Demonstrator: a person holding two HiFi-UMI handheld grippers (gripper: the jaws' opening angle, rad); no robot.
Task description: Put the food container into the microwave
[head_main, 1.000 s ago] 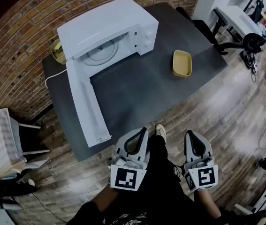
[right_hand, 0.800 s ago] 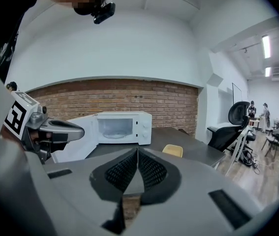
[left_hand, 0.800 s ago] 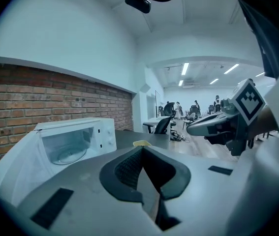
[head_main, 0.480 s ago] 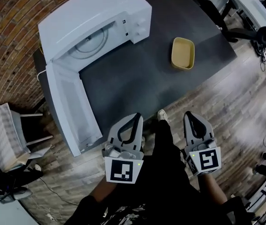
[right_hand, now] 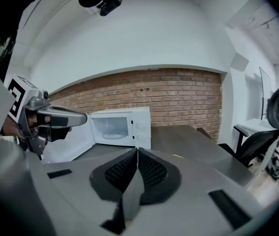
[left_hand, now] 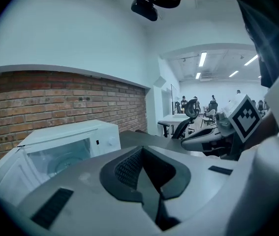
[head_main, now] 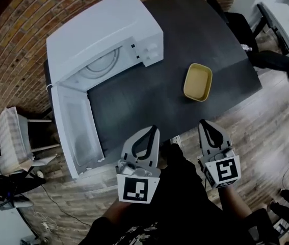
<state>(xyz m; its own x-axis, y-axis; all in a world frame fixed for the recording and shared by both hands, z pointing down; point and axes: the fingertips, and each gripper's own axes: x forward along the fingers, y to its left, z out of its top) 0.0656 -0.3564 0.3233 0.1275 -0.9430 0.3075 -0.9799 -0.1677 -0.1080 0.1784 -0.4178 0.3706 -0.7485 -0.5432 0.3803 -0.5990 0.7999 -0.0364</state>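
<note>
Brick wall (head_main: 11, 45) behind dark desk (head_main: 134, 101), wood floor (head_main: 266, 131) in front. At back left corner, white microwave (head_main: 98, 29), door (head_main: 75, 131) swung wide along left edge, turntable (head_main: 101, 65) visible inside. Yellow container (head_main: 198, 81) lying open and empty near front edge, toward right corner, well apart from microwave. Left gripper (head_main: 153, 130) and right gripper (head_main: 204, 123) side by side at front edge, pointing at desk. Left gripper nearer door, right gripper nearer container. Fingers (right_hand: 122, 171) of both pressed together, gripping nothing.
</note>
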